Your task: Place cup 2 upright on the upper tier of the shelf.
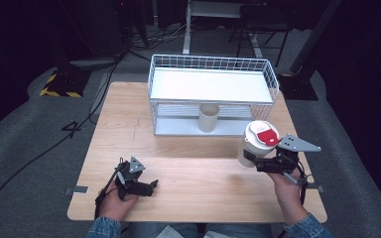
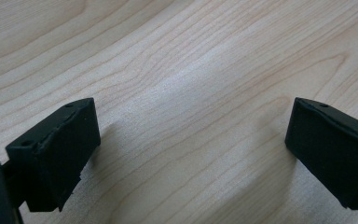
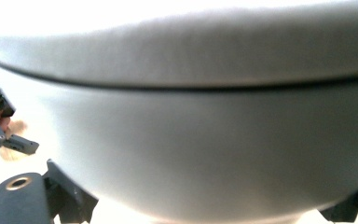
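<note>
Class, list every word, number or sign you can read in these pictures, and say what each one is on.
"4": a dark mark on the grey floor left of the table.
The red label on the lid of the white cup: any print is too small to read.
No other text is readable.

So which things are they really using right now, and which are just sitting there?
In use:
- right gripper, shut on the white cup with a red-marked lid
- left gripper, open, low over the table

Just sitting there:
- wire rack at the back of the table
- plain cup standing under its shelf
</note>
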The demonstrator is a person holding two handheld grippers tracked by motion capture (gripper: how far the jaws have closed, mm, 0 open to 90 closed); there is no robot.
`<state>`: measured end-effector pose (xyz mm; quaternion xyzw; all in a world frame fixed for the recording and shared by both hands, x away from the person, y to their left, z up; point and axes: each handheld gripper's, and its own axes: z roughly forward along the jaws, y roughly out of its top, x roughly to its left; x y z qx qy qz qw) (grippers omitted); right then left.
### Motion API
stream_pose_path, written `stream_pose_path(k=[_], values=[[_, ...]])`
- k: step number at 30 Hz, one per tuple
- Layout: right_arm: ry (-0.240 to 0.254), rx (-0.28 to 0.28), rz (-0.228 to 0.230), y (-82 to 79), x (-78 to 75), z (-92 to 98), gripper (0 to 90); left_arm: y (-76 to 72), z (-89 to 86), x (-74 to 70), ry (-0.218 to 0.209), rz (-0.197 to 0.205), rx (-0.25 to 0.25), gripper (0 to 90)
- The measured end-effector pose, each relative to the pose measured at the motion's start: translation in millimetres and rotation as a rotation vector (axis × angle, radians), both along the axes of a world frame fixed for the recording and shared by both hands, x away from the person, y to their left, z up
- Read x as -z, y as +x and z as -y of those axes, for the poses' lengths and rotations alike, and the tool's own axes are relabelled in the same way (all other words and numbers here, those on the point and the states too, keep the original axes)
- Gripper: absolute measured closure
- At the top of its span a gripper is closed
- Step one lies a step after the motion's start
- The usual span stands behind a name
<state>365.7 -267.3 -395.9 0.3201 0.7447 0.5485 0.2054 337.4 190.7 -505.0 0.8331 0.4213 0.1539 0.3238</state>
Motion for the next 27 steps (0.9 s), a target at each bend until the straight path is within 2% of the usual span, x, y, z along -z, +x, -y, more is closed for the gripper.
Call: stream_pose_path(k=[5,13,18,27], values=[[0.001,-0.003,0.004,4.1,-10.5,-2.4,13.8,0.0,0.0,0.0,0.001,0.001,0.0,3.6],[0.028,-0.004,-0.005,12.5,-30.3,-4.3,13.9,0.0,0.0,0.0,0.0,0.0,0.0,3.6],[0.003,0.007,0.028,18.0,-45.1,-8.3,13.8,0.0,0.0,0.0,0.0,0.0,0.0,3.6],[-0.012,0.015,0.048,27.2,-68.9,-16.8,13.8,0.0,0.0,0.0,0.0,0.0,0.0,3.6]])
